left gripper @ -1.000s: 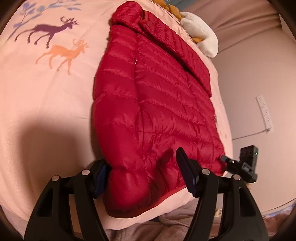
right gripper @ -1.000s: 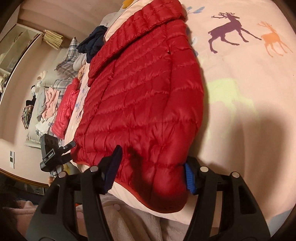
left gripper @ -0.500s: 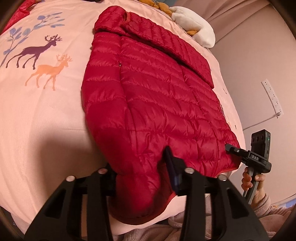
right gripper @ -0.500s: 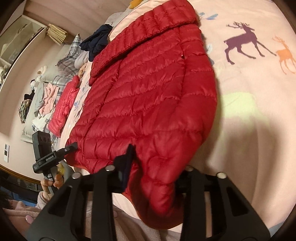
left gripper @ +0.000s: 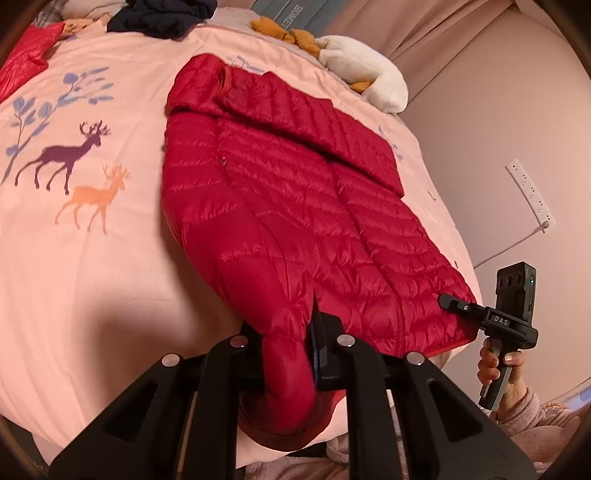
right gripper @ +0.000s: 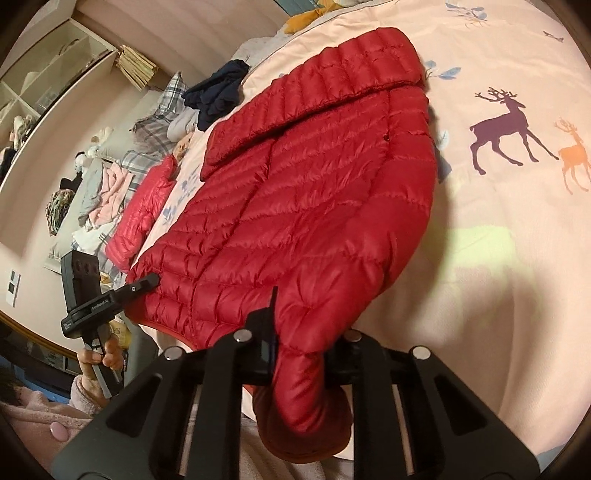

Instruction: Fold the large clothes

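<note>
Red puffer jacket [left gripper: 303, 206] lies flat ahead; left gripper [left gripper: 288, 354] and right gripper [right gripper: 299, 354] each tilt down, pinching its quilted hem corners

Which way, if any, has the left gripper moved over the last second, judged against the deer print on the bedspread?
Yes. The left gripper has closed on the red jacket's hem and pulled back and up: the deer print now sits lower in its view and more of the bed shows beyond.

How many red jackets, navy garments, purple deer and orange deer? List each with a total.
Red jackets: 2 (held jacket, far jacket)
Navy garment: 1
Purple deer: 1
Orange deer: 1
Total: 5
</note>
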Motion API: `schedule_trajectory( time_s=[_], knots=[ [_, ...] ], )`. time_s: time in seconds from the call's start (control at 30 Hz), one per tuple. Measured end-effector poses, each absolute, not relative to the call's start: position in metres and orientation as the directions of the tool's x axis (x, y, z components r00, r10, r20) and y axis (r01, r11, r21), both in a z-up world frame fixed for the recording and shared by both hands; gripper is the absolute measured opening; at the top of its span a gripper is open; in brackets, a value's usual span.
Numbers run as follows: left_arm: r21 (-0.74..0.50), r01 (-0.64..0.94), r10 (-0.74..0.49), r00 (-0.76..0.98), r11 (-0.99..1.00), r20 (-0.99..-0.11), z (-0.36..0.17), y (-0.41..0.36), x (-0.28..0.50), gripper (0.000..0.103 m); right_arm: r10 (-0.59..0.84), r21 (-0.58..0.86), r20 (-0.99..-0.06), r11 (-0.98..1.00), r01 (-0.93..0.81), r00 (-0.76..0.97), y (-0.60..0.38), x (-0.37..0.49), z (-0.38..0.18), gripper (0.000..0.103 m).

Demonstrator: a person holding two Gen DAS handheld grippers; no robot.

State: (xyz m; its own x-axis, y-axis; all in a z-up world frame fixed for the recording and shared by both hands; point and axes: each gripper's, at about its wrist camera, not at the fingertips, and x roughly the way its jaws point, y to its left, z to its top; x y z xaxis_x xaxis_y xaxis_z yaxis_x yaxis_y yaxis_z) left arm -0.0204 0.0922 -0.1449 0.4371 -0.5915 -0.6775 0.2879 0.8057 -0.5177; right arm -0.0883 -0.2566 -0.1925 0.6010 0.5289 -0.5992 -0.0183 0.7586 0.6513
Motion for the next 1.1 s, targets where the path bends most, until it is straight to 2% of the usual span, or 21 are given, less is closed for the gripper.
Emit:
schedule_trajectory(
  time_s=[0.63,1.1],
  knots=[
    [-0.540,0.361,-0.648,0.474,0.760,-0.596,-0.112,0.097,-0.024,0.013,0.628,0.709,-0.440,0.681,-0.181,0.642,-0.262,-0.090,-0.149,0.014],
    [-0.563,0.437,-0.711,0.487,0.701,-0.508,-0.072,0.111,-0.020,0.013,0.690,0.679,-0.315,0.643,-0.353,0.651,-0.271,-0.102,-0.103,0.014]
  ],
)
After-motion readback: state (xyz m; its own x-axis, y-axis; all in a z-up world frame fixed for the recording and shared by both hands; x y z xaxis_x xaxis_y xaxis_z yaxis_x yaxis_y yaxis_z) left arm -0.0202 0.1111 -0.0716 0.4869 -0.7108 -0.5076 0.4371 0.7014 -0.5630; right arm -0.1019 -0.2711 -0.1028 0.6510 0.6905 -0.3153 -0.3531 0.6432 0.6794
